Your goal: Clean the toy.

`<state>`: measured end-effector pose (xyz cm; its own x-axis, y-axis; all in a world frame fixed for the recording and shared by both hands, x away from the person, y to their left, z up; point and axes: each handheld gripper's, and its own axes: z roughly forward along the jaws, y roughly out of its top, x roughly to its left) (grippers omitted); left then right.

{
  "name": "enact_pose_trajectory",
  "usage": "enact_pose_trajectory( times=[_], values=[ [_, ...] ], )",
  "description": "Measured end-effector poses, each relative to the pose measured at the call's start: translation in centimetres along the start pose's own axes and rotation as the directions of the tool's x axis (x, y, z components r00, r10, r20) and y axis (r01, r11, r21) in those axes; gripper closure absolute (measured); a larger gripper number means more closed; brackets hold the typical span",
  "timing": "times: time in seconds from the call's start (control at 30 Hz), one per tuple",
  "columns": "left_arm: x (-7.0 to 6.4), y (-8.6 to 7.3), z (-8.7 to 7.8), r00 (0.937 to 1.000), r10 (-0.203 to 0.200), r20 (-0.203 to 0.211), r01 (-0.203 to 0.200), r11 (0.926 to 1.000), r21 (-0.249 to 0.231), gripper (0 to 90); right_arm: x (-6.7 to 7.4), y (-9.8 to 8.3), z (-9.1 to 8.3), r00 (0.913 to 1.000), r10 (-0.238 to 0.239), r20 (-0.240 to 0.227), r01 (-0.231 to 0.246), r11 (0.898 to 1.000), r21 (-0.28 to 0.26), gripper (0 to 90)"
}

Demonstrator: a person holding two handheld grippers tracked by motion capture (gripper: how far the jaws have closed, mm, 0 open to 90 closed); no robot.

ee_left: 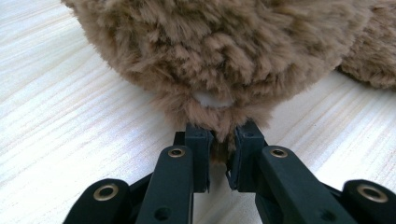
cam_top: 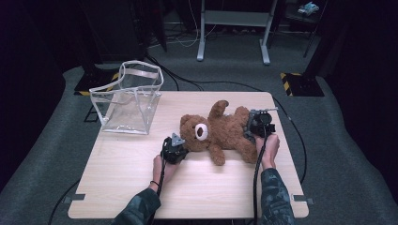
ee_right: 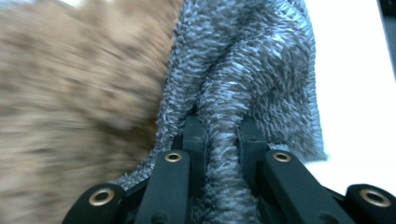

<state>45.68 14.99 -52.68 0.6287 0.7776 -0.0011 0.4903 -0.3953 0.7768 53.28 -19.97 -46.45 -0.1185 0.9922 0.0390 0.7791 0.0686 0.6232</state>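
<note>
Near the table's point(cam_top: 117, 187) front edge, two hands come in. The left gripper point(cam_top: 175, 148) has its jaws pinched on the ear of the bear point(cam_top: 225, 131); the right gripper point(cam_top: 259, 125) has its jaws clamped on a fold of grey cloth point(ee_right: 252, 70) at the bear's other end. The bear lies mid-table, towards the right edge. A clear bag point(cam_top: 129, 98) stands at the far left corner.
</note>
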Motion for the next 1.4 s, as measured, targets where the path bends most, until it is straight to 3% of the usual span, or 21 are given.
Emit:
enact_pose_trajectory(
  times=[0.07,0.13,0.27,0.33,0.4,0.5,0.53,0.57,0.67,0.77,0.83,0.97,1.07,1.17,1.27,1.37,1.4],
  values=[
    [0.0,0.0,-0.1,1.0000,0.008,0.001,-0.008,0.9999,0.008,80.0,-0.8,-0.6,1.0,0.9996,0.020,0.019,-0.021,0.997,0.073,78.1],
    [0.0,0.0,-0.1,1.0000,0.008,0.002,-0.008,0.9999,0.008,80.1,-1.3,-1.0,0.6,0.9996,0.023,0.014,-0.024,0.998,0.062,78.0],
    [0.0,0.0,0.0,1.0000,0.008,0.005,-0.008,1.0000,0.005,80.0,-1.0,-0.8,-2.2,0.9995,0.031,0.008,-0.031,0.999,-0.023,77.6],
    [0.0,0.0,0.0,1.0000,0.007,0.005,-0.007,1.0000,0.005,80.0,-0.9,-0.6,-3.4,0.9988,0.033,-0.035,-0.036,0.996,-0.087,77.5],
    [0.0,0.0,0.0,1.0000,0.007,0.005,-0.007,1.0000,0.005,80.0,-0.3,-0.4,-3.9,0.9958,0.005,-0.092,-0.017,0.992,-0.122,77.5],
    [0.0,0.0,0.0,1.0000,0.007,0.005,-0.007,1.0000,0.005,80.0,0.8,-0.4,-2.3,0.9956,-0.006,-0.093,0.003,0.999,-0.032,77.3],
    [0.0,0.0,-0.1,1.0000,0.008,0.001,-0.008,0.9999,0.008,80.0,1.1,-0.6,-1.2,0.9978,-0.021,-0.063,0.025,0.998,0.050,77.2],
    [0.0,0.0,0.0,1.0000,0.008,0.005,-0.008,1.0000,0.005,80.0,0.9,-0.8,-1.0,0.9978,-0.033,-0.058,0.036,0.998,0.057,77.1],
    [0.0,0.0,0.0,1.0000,0.007,-0.004,-0.007,1.0000,0.001,80.0,0.4,-1.0,-2.3,0.9976,0.012,-0.068,-0.013,1.000,-0.014,77.0],
    [-0.1,0.0,0.0,0.9999,0.008,-0.008,-0.008,1.0000,-0.001,80.0,1.0,-0.7,-4.3,0.9930,0.009,-0.118,-0.018,0.997,-0.079,77.0],
    [-0.1,0.0,0.0,1.0000,0.005,-0.007,-0.005,1.0000,0.001,79.9,1.9,-0.7,-4.8,0.9903,-0.017,-0.138,0.004,0.995,-0.099,77.0],
    [-0.1,0.0,0.0,0.9999,0.001,-0.013,-0.001,1.0000,0.001,80.0,2.8,-1.8,-3.6,0.9924,-0.050,-0.113,0.046,0.998,-0.033,77.0],
    [-0.1,0.0,0.0,0.9999,0.001,-0.013,-0.001,1.0000,0.001,80.0,1.5,-3.1,-2.9,0.9950,-0.042,-0.090,0.043,0.999,0.003,77.0],
    [-0.1,0.0,0.0,1.0000,0.001,-0.008,-0.001,1.0000,0.006,80.0,0.2,-3.6,-3.4,0.9971,-0.028,-0.071,0.030,0.999,0.022,77.1],
    [-0.1,0.0,0.0,0.9999,0.001,-0.013,-0.001,1.0000,0.001,80.0,0.3,-3.0,-5.5,0.9960,-0.033,-0.082,0.029,0.998,-0.048,77.0],
    [-0.1,0.0,0.0,0.9999,0.001,-0.014,-0.001,1.0000,0.001,80.0,1.9,-2.3,-7.2,0.9907,-0.059,-0.123,0.048,0.995,-0.091,77.0],
    [-0.1,0.0,0.0,0.9999,0.004,-0.015,-0.004,1.0000,0.001,79.9,2.6,-2.1,-7.3,0.9883,-0.087,-0.126,0.074,0.992,-0.104,77.0]
  ],
)
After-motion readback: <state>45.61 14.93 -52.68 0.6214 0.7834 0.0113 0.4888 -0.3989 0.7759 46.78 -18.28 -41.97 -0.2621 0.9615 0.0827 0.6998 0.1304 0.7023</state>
